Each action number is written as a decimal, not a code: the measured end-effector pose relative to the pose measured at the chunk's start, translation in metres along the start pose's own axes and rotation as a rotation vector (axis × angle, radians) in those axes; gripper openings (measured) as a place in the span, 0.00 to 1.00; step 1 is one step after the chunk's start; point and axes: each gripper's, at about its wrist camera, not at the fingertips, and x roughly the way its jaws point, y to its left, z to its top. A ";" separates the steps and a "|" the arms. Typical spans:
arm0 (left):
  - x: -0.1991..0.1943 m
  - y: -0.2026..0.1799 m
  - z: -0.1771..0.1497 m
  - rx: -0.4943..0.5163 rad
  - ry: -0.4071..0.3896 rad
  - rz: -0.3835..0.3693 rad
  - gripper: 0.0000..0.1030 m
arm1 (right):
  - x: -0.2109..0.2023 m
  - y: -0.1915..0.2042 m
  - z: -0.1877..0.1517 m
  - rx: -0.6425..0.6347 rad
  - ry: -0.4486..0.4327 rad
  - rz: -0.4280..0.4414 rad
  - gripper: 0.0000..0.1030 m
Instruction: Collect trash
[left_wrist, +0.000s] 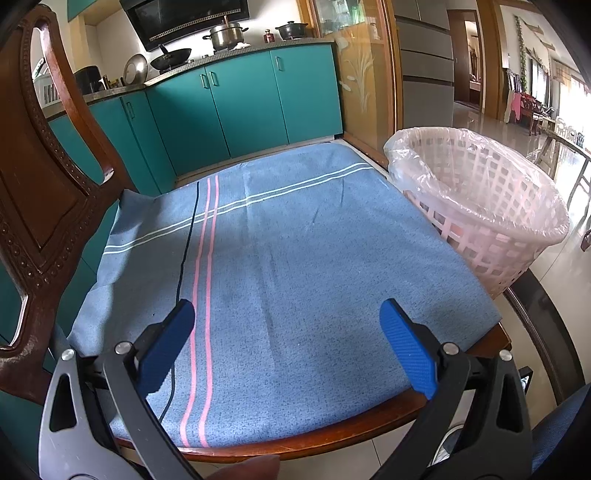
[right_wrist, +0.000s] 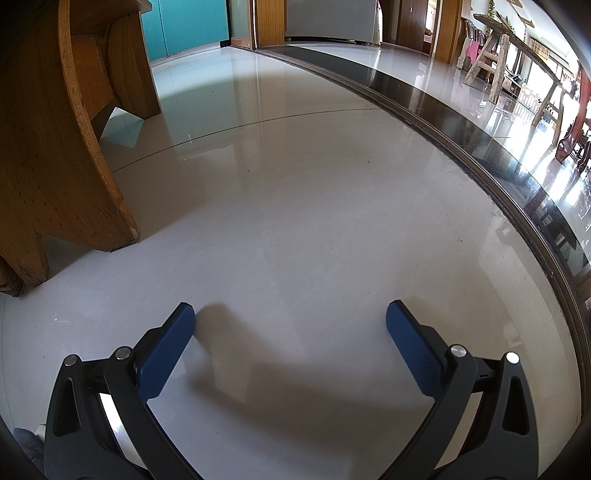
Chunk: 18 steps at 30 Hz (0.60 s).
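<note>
A pink lattice trash basket (left_wrist: 491, 218) lined with a clear plastic bag stands at the right edge of a seat covered by a blue cloth (left_wrist: 288, 266) with pink and white stripes. My left gripper (left_wrist: 286, 314) is open and empty, low over the near part of the cloth, with the basket ahead to its right. My right gripper (right_wrist: 290, 314) is open and empty, held just above a glossy grey floor (right_wrist: 314, 206). No trash shows in either view.
A carved wooden chair back (left_wrist: 44, 177) rises at the left. Teal kitchen cabinets (left_wrist: 236, 99) stand behind the seat. In the right wrist view a wooden furniture leg (right_wrist: 62, 147) stands at the left and a dark floor strip (right_wrist: 480, 147) curves along the right.
</note>
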 end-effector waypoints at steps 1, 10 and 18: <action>0.000 0.000 0.000 0.000 0.001 -0.002 0.97 | 0.000 0.000 0.000 0.000 0.000 0.000 0.98; 0.004 -0.001 -0.002 0.009 0.012 0.002 0.97 | 0.003 0.000 0.003 0.017 0.003 -0.007 0.98; -0.011 -0.002 0.005 -0.003 -0.016 -0.030 0.97 | -0.020 -0.030 0.048 0.278 0.382 0.052 0.97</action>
